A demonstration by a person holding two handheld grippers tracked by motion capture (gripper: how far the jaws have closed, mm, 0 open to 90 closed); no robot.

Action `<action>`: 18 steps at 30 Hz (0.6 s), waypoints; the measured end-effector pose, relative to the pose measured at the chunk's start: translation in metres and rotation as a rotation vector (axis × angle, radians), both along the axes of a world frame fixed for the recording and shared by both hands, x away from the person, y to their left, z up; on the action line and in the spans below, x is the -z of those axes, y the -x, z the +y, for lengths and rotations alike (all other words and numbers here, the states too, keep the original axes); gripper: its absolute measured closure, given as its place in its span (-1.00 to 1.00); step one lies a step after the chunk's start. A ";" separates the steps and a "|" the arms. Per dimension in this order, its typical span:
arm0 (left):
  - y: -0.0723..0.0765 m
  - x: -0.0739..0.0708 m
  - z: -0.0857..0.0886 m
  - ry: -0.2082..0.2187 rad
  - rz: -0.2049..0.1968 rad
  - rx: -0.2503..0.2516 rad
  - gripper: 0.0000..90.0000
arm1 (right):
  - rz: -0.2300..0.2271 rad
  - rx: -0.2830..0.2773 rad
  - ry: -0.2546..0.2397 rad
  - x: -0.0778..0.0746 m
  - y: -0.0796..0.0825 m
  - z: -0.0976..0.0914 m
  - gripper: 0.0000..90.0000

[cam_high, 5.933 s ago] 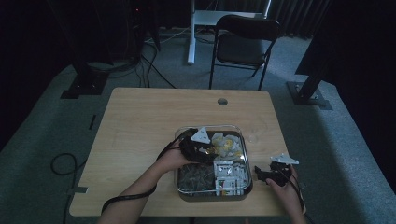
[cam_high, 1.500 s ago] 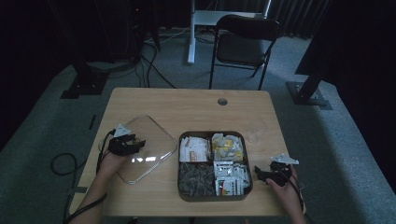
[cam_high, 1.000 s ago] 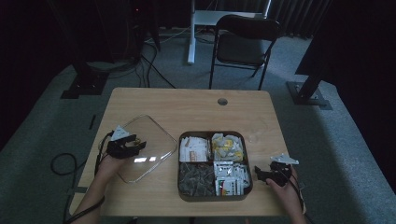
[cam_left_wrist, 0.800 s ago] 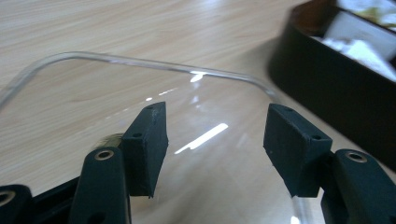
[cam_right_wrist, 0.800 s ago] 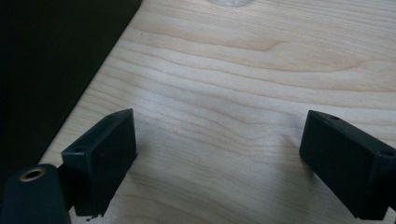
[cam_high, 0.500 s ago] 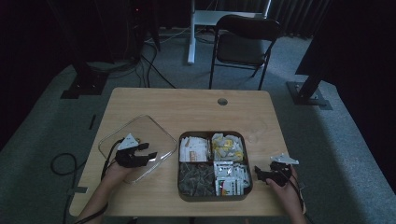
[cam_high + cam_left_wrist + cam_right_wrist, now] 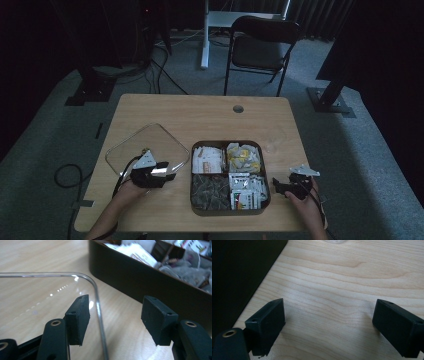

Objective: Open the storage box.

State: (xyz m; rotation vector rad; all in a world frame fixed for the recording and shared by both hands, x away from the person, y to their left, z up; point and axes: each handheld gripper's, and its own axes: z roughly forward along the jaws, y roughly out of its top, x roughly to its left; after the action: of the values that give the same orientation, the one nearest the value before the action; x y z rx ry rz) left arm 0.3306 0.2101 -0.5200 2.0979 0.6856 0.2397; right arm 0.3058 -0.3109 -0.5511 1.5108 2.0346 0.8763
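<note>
A dark tray (image 7: pixel 266 200) with four parts sits on the wooden tabletop (image 7: pixel 200 115). It is full of small packets and tea bags (image 7: pixel 243 156). A clear plastic lid (image 7: pixel 127 149) lies flat on the tabletop, just left of the tray. The left hand-held gripper (image 7: pixel 113 318) is over the lid's near corner. Its jaws are wide apart, one on each side of the lid's rim, and they hold nothing. The right hand-held gripper (image 7: pixel 328 326) is just right of the tray, low over bare wood, with its jaws spread wide too. A black chair (image 7: pixel 260 45) stands behind the tabletop.
</note>
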 end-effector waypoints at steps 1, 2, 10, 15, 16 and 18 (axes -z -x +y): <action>0.001 0.001 -0.002 -0.014 -0.005 0.005 -0.17 | 0.000 0.000 0.000 0.000 0.000 0.000 -0.77; 0.001 0.001 -0.002 -0.014 -0.005 0.005 -0.20 | 0.000 0.000 0.000 0.000 0.000 0.000 -0.77; 0.015 -0.001 -0.020 -0.044 -0.002 0.089 -0.60 | 0.000 0.000 0.000 0.000 0.000 0.000 -0.77; 0.024 0.001 -0.031 -0.066 -0.019 0.129 -0.71 | 0.000 0.000 0.000 0.000 0.000 0.000 -0.77; 0.025 0.001 -0.032 -0.065 -0.014 0.134 -0.75 | 0.001 0.001 0.000 0.000 0.000 0.000 -0.77; 0.026 0.001 -0.033 -0.070 -0.009 0.137 -0.79 | 0.000 0.000 0.000 0.000 0.000 0.000 -0.77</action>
State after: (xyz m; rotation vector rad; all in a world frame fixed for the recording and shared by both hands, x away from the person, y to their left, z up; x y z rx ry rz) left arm 0.3048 0.1770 -0.5211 2.1992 0.5322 0.1991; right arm 0.3058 -0.3109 -0.5511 1.5108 2.0345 0.8760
